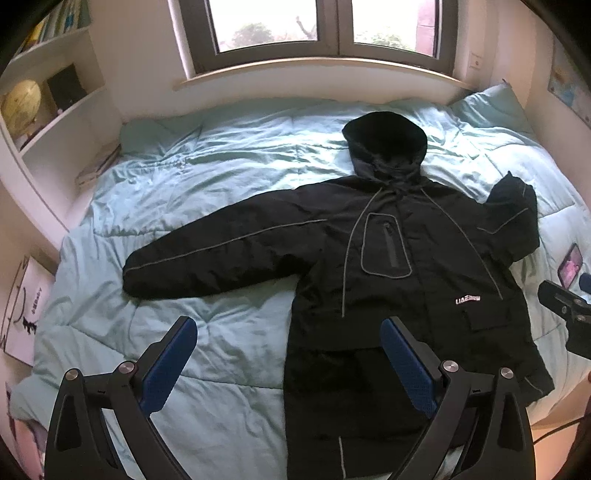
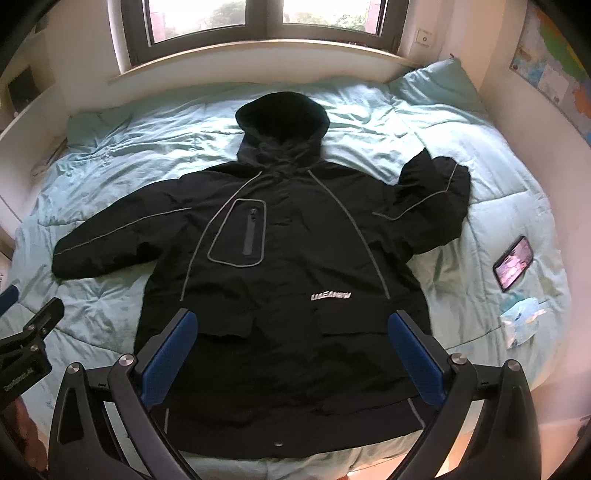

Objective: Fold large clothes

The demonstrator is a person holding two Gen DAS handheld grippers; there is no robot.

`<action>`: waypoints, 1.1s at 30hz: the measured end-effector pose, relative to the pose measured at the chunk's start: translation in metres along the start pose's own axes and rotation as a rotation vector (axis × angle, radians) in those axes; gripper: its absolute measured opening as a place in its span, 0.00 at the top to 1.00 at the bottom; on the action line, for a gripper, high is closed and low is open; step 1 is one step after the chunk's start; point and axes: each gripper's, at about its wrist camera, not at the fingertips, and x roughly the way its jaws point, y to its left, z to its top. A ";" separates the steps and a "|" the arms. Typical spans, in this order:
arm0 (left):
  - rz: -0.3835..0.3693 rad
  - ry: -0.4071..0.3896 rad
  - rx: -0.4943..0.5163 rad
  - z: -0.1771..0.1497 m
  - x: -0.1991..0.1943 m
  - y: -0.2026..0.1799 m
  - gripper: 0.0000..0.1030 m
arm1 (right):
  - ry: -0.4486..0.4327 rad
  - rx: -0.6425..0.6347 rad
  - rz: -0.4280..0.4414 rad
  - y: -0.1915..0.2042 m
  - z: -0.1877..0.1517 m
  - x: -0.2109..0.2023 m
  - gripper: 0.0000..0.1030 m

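A large black hooded jacket (image 1: 399,258) (image 2: 288,258) lies front side up on a light blue duvet (image 1: 207,177) (image 2: 388,122), hood toward the window. Its left sleeve (image 1: 207,258) stretches out flat; its right sleeve (image 2: 432,199) is bent back on itself. My left gripper (image 1: 290,343) hovers open above the jacket's lower left edge, holding nothing. My right gripper (image 2: 293,336) hovers open above the jacket's lower middle, also with nothing between its blue pads (image 2: 415,354). Each gripper shows at the edge of the other's view.
A phone (image 2: 514,263) (image 1: 570,264) with a lit screen and a packet of tissues (image 2: 522,321) lie on the duvet right of the jacket. A pillow (image 2: 436,85) sits at the far right corner. White shelves (image 1: 55,110) with a globe stand left; a window (image 1: 325,29) is behind.
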 end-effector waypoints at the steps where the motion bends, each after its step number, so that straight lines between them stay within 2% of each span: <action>1: 0.000 0.002 -0.003 -0.001 0.001 0.001 0.03 | 0.003 0.006 0.009 0.000 -0.001 0.000 0.00; 5: -0.004 0.004 -0.014 -0.003 0.000 -0.001 0.03 | 0.008 0.019 0.028 -0.002 -0.004 0.000 0.00; 8: 0.021 -0.024 -0.017 0.000 -0.007 -0.011 0.03 | 0.003 0.024 0.027 -0.005 -0.006 -0.002 0.00; 13: -0.002 -0.056 -0.012 0.003 -0.021 -0.031 0.03 | -0.038 0.058 0.040 -0.024 -0.005 -0.012 0.00; 19: -0.005 -0.053 -0.010 0.005 -0.028 -0.068 0.03 | -0.066 0.081 0.022 -0.063 -0.001 -0.018 0.00; 23: -0.006 -0.033 -0.009 0.002 -0.029 -0.096 0.03 | -0.068 0.115 0.054 -0.093 0.007 -0.015 0.00; 33: 0.000 -0.005 -0.031 0.011 -0.020 -0.160 0.03 | -0.074 0.042 0.054 -0.140 0.033 0.001 0.00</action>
